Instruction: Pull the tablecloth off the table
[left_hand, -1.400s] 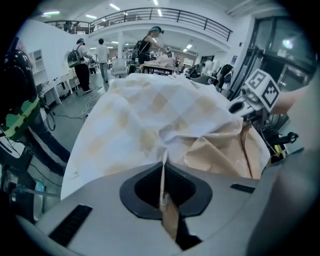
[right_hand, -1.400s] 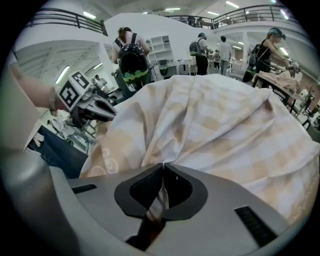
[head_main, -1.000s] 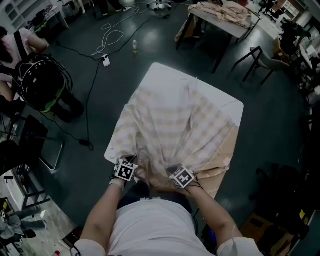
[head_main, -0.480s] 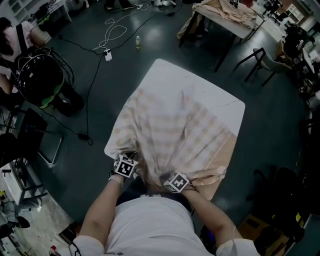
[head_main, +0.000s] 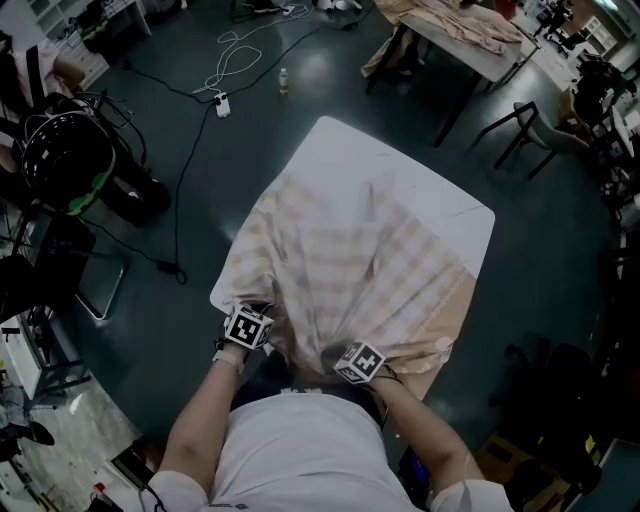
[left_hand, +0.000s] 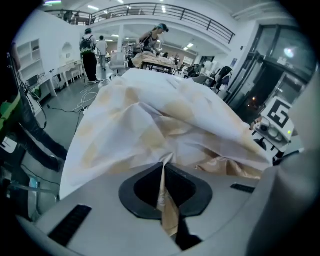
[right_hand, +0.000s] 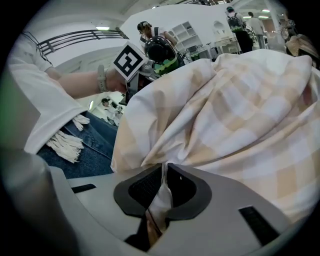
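Note:
A beige-and-white checked tablecloth (head_main: 350, 260) lies bunched over the near half of a white square table (head_main: 400, 180), whose far part is bare. My left gripper (head_main: 262, 338) is shut on the cloth's near-left edge; a pinched fold of tablecloth (left_hand: 167, 200) runs between its jaws. My right gripper (head_main: 348, 358) is shut on the near edge further right, with a fold of the tablecloth (right_hand: 160, 200) clamped in it. Both grippers sit at the table's near edge, close to my body. In the right gripper view the left gripper's marker cube (right_hand: 131, 60) shows beyond the cloth.
Cables (head_main: 230, 70) and a bottle (head_main: 284, 80) lie on the dark floor beyond the table. A black round basket (head_main: 65, 160) stands at the left. Another table with cloth (head_main: 460, 30) and a chair (head_main: 525, 125) stand at the far right. People stand in the background.
The right gripper has shifted left along the near edge, closer to the left one, gathering the cloth. The left gripper has stayed in place.

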